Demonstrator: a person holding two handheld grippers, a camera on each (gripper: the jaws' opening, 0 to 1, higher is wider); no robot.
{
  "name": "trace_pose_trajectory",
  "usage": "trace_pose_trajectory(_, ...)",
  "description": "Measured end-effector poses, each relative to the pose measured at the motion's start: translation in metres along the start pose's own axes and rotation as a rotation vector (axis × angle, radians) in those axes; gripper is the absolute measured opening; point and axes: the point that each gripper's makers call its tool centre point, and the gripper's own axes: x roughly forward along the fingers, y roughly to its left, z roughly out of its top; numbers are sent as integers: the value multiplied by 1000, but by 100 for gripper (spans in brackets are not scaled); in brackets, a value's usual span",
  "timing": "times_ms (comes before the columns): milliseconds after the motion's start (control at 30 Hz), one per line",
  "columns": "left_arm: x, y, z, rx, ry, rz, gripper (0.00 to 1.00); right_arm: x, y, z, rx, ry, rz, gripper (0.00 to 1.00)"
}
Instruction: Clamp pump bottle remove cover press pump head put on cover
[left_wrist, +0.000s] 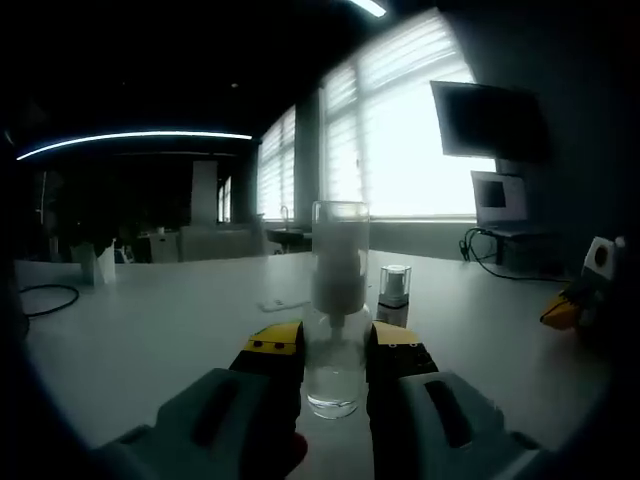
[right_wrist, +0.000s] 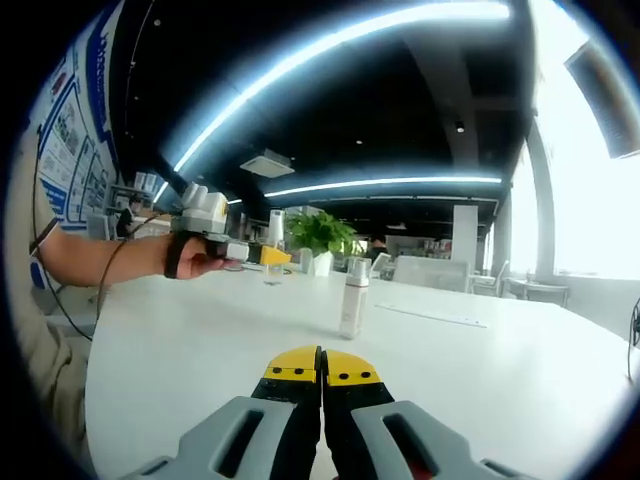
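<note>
The right gripper (right_wrist: 322, 375) hovers over the white surface (right_wrist: 500, 370), its fingers (right_wrist: 295, 372) pressed together. A small bottle (right_wrist: 352, 298) stands upright ahead. Far left, the left gripper (right_wrist: 262, 254) clamps a clear pump bottle (right_wrist: 274, 252).

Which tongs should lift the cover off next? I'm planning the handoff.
Right. The left tongs are clamped on the clear pump bottle, cover on; the right tongs are shut and free.

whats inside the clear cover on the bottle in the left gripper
Through the clear cover the white pump head shows, with its neck below. The left gripper clamps the pump bottle; its yellow tips hide the bottle's sides.
</note>
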Motion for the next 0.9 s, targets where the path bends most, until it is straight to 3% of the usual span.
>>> trace_pose_trajectory(367,-29,-55,17,39,-31,-99,16,0,-6,-2,18,4,-15,0)
trace_pose_trajectory(633,-45,-79,20,42,-47,-147,16,-1,-9,-4,22,8,-21,0)
trace_pose_trajectory(900,-58,-87,13,50,-38,-187,16,0,-11,-5,24,12,-24,0)
